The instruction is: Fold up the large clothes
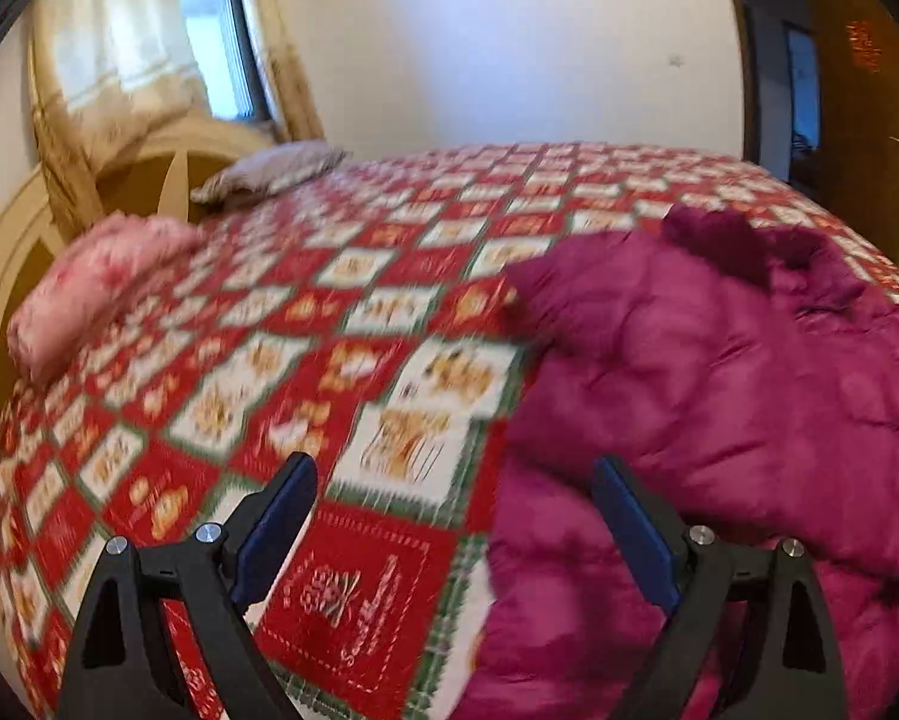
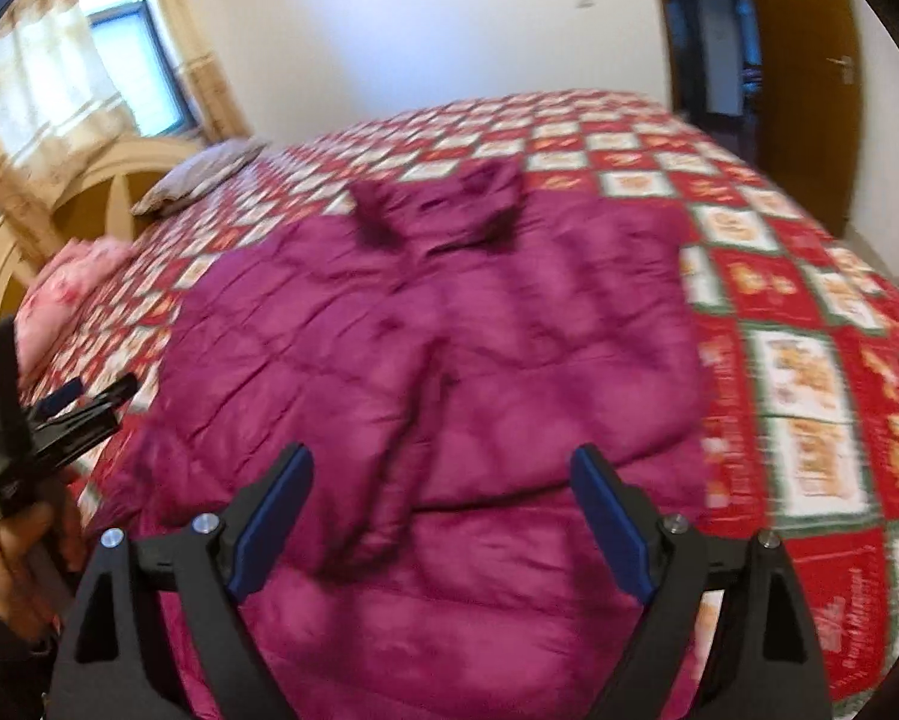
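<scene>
clearly both tools are held back from the work. the left gripper [image 1: 452,531] hangs over the quilt [image 1: 305,312] just beside the jacket's [image 1: 719,372] edge, jaws wide apart and gripping nothing. the jacket [image 2: 449,360] lies spread flat on the bed, probably laid out for folding, collar [image 2: 443,204] pointing toward the far wall, its long axis running from the near edge away. the right gripper [image 2: 443,516] hovers above its hem end, jaws also wide apart, empty.
</scene>
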A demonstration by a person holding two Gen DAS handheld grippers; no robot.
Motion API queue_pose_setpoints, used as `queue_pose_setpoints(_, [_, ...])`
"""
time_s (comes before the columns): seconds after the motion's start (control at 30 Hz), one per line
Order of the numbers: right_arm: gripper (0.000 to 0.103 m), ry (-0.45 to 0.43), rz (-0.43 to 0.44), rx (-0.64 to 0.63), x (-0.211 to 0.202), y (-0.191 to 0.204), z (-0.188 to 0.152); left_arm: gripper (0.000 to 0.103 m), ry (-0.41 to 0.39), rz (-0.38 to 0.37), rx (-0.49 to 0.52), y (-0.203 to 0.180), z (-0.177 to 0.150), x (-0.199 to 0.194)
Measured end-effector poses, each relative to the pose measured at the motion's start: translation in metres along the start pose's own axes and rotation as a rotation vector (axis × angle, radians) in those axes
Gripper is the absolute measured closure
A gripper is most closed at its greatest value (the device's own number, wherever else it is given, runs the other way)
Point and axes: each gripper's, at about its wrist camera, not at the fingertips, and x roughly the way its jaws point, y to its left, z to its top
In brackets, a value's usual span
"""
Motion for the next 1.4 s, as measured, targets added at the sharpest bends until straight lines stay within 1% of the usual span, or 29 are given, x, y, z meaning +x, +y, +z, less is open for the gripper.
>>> queue_pose_setpoints(0.03, [0.021, 0.022, 0.004, -0.01, 0.008, 0.003, 0.0, 0.01, 0.012, 0.012, 0.004, 0.001, -0.003, 0.005])
queue_pose_setpoints(0.1, [0.045, 0.096, 0.042, -0.009, 0.029, 0.01, -0.002, 0.01, 0.026, 0.02, 0.008, 0.001, -0.008, 0.01])
queue_pose_setpoints(0.13, [0.051, 0.117, 0.057, -0.003, 0.035, 0.012, -0.003, 0.01, 0.028, 0.019, 0.006, 0.001, -0.009, 0.011])
queue_pose_setpoints(0.17, [0.065, 0.124, 0.062, -0.004, 0.038, 0.013, -0.002, 0.01, 0.031, 0.016, 0.003, 0.002, -0.011, 0.013])
queue_pose_setpoints(0.2, [0.073, 0.121, 0.062, -0.008, 0.037, 0.014, -0.002, 0.01, 0.033, 0.016, 0.001, 0.002, -0.012, 0.014])
queue_pose_setpoints(0.23, [0.077, 0.108, 0.062, -0.015, 0.034, 0.015, -0.002, 0.01, 0.034, 0.015, 0.001, 0.003, -0.012, 0.015])
queue_pose_setpoints(0.27, [0.083, 0.102, 0.06, -0.018, 0.031, 0.016, -0.002, 0.01, 0.038, 0.015, 0.0, 0.004, -0.013, 0.016])
queue_pose_setpoints(0.3, [0.085, 0.093, 0.048, -0.023, 0.026, 0.016, -0.003, 0.01, 0.042, 0.016, -0.001, 0.005, -0.014, 0.017])
queue_pose_setpoints(0.43, [0.086, 0.064, -0.012, -0.013, 0.011, 0.0, -0.004, 0.01, 0.076, 0.012, -0.01, 0.012, -0.016, 0.025])
queue_pose_setpoints(0.57, [0.086, 0.09, -0.033, 0.016, 0.014, -0.016, -0.008, 0.01, 0.116, -0.005, -0.016, 0.014, -0.015, 0.028])
queue_pose_setpoints(0.63, [0.08, 0.092, -0.03, 0.02, 0.014, -0.018, -0.009, 0.01, 0.136, -0.029, -0.01, 0.014, -0.01, 0.026])
queue_pose_setpoints(0.7, [0.057, 0.066, -0.064, 0.021, 0.008, -0.02, -0.005, 0.01, 0.136, -0.056, -0.014, 0.017, 0.001, 0.02])
queue_pose_setpoints(0.73, [0.055, 0.056, -0.068, 0.031, 0.003, -0.023, -0.003, 0.01, 0.125, -0.068, -0.02, 0.02, 0.009, 0.015])
queue_pose_setpoints(0.8, [0.055, 0.032, -0.068, 0.061, -0.008, -0.03, 0.002, 0.01, 0.086, -0.085, -0.038, 0.024, 0.028, 0.004])
queue_pose_setpoints(0.83, [0.055, 0.012, -0.087, 0.071, -0.016, -0.032, 0.006, 0.01, 0.07, -0.089, -0.047, 0.024, 0.035, 0.0])
queue_pose_setpoints(0.9, [0.055, -0.042, -0.115, 0.084, -0.027, -0.032, 0.014, 0.01, 0.036, -0.102, -0.067, 0.018, 0.048, -0.005])
queue_pose_setpoints(0.97, [0.056, -0.073, -0.11, 0.085, -0.03, -0.027, 0.022, 0.01, 0.017, -0.109, -0.073, 0.006, 0.054, -0.003])
queue_pose_setpoints(1.03, [0.06, -0.077, -0.093, 0.059, -0.023, -0.016, 0.026, 0.01, 0.018, -0.123, -0.071, -0.013, 0.052, 0.004])
queue_pose_setpoints(1.07, [0.063, -0.073, -0.081, 0.03, -0.015, -0.008, 0.027, 0.01, 0.019, -0.12, -0.067, -0.02, 0.05, 0.008])
queue_pose_setpoints(1.13, [0.064, -0.066, -0.069, -0.007, -0.001, 0.0, 0.028, 0.01, 0.04, -0.103, -0.052, -0.035, 0.043, 0.019])
queue_pose_setpoints(1.17, [0.066, -0.061, -0.068, -0.02, 0.005, 0.004, 0.026, 0.01, 0.057, -0.095, -0.043, -0.043, 0.038, 0.027])
queue_pose_setpoints(1.3, [0.067, -0.04, -0.083, -0.033, 0.029, 0.008, 0.018, 0.01, 0.094, -0.081, -0.046, -0.051, 0.021, 0.044])
queue_pose_setpoints(1.4, [0.067, -0.031, -0.097, -0.039, 0.037, 0.006, 0.011, 0.01, 0.109, -0.098, -0.067, -0.048, 0.016, 0.049])
